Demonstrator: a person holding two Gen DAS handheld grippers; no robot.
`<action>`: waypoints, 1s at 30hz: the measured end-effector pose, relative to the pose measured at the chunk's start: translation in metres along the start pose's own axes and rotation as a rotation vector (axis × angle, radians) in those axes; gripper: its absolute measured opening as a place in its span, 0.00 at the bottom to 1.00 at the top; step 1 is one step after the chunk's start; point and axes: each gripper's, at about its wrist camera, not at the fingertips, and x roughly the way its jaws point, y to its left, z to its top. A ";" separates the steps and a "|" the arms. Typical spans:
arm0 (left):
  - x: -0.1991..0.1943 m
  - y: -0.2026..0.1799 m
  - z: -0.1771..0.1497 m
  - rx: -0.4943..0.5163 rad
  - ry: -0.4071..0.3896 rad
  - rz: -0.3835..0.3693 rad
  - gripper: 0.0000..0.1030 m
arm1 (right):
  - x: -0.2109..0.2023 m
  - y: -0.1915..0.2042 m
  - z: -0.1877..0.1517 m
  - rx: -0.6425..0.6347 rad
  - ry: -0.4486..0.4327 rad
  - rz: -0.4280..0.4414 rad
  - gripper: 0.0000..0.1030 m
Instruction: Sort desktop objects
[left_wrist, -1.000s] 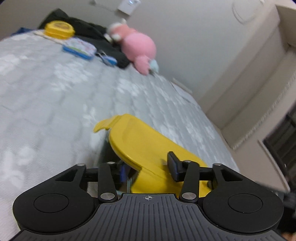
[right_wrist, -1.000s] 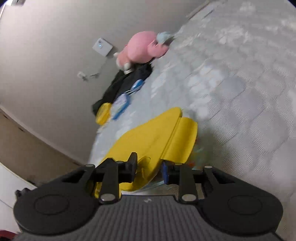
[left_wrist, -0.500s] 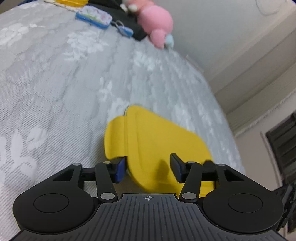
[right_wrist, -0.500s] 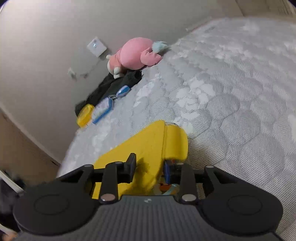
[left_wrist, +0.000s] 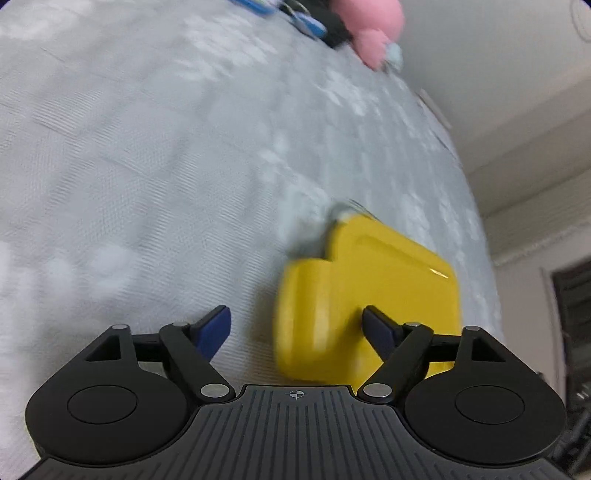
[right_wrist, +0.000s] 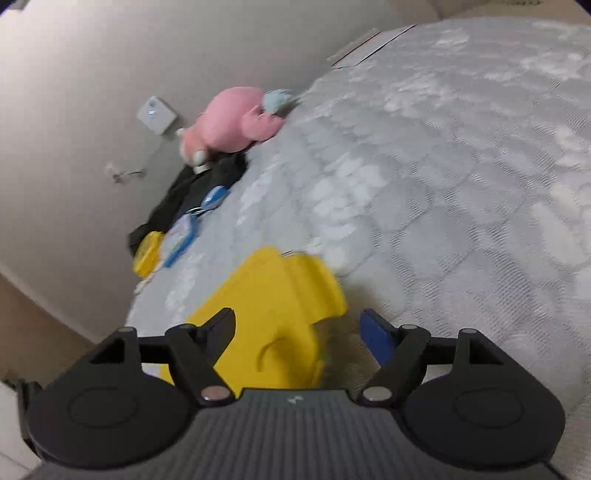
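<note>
A pink plush toy (right_wrist: 236, 120) is seen lying at the far edge of a grey quilted mattress (right_wrist: 461, 177), against a pale wall (right_wrist: 74, 74). A white wall plate (right_wrist: 156, 115) is mounted nearby, and dark fabric (right_wrist: 199, 182) is bunched below the toy.

Open grey mattress (right_wrist: 461, 184) ahead, yellow case (left_wrist: 369, 291) blocking close in — pink plush (right_wrist: 236, 118) and clutter along the far wall
</note>
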 end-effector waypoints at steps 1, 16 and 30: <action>0.003 -0.004 -0.001 0.022 0.006 -0.001 0.71 | 0.000 0.000 0.001 -0.007 -0.012 -0.020 0.74; -0.010 -0.037 0.025 0.200 -0.141 0.032 0.60 | 0.028 0.029 0.000 -0.228 -0.090 -0.092 0.43; 0.014 -0.029 0.041 0.252 -0.108 0.029 0.65 | 0.042 0.038 -0.006 -0.321 -0.202 -0.121 0.42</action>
